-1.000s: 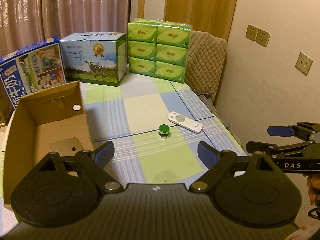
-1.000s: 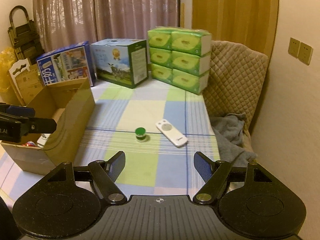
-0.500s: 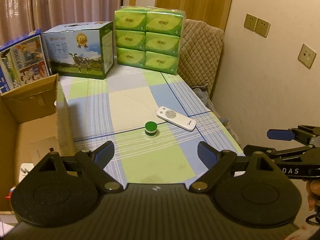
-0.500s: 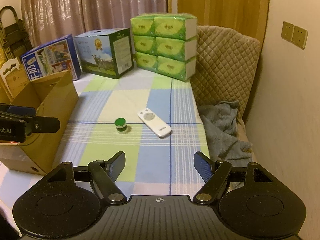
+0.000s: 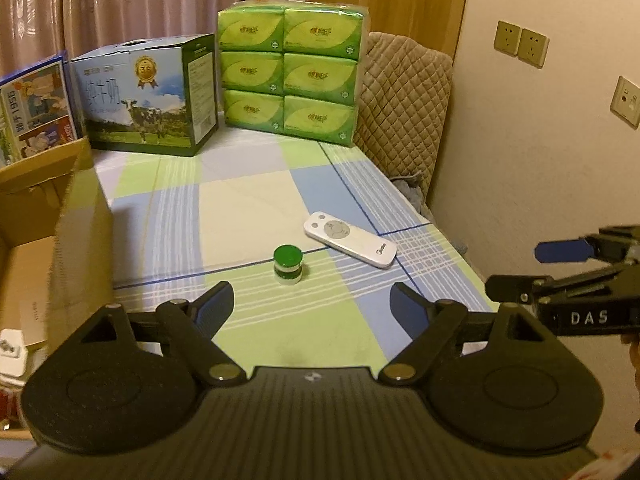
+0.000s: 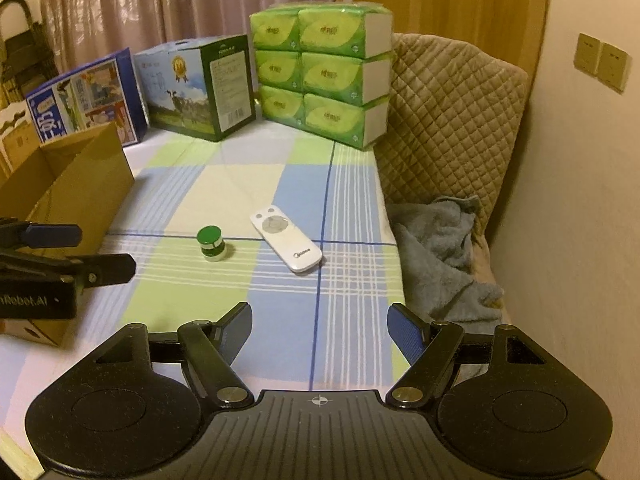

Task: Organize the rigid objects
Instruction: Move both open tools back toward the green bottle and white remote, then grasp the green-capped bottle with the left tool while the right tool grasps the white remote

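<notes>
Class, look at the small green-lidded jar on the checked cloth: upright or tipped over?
Upright: the jar stands on its base, green lid facing up, in both views.

Pretty dim, warm yellowish indoor light in both views, no harsh glare. Soft shadow sat beside the small green-capped jar [image 6: 211, 243]. Fisheye bent the edges hard, dark corners, and the brown cardboard box [image 5: 80, 216] looked smeared with blur.
</notes>
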